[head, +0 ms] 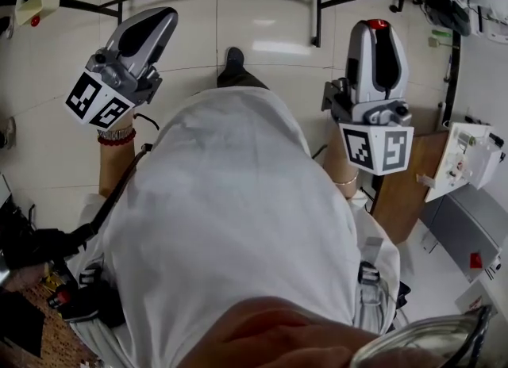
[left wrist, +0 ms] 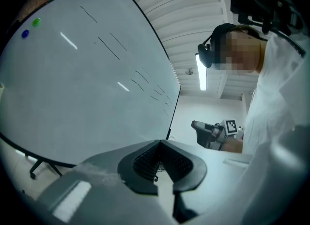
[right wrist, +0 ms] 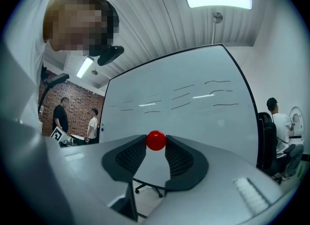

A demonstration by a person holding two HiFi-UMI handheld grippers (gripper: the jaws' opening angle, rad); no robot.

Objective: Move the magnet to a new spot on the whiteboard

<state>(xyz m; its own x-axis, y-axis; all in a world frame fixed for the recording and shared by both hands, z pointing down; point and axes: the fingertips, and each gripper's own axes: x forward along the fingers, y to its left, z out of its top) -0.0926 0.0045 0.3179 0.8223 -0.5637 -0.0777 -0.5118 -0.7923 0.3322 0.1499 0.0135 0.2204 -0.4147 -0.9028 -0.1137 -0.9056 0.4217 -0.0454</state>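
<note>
My right gripper [right wrist: 156, 141] is shut on a round red magnet [right wrist: 156, 140], held at the tips of its jaws; the magnet also peeks out red at that gripper's tip [head: 376, 24] in the head view. The whiteboard [right wrist: 193, 117] stands ahead of it, apart from the magnet, with faint pen strokes across its upper half. My left gripper [left wrist: 159, 144] is shut with nothing between its fingers. It looks along the whiteboard [left wrist: 82, 83], where a green magnet [left wrist: 36, 22] and a blue magnet [left wrist: 25, 33] sit near the top left corner.
The whiteboard's black stand and feet [head: 316, 9] cross the tiled floor ahead of me. A wooden table [head: 405, 192] with a white device [head: 464, 156] is at my right. Two people [right wrist: 75, 122] stand by a brick wall; a seated person [right wrist: 281, 136] is at the far right.
</note>
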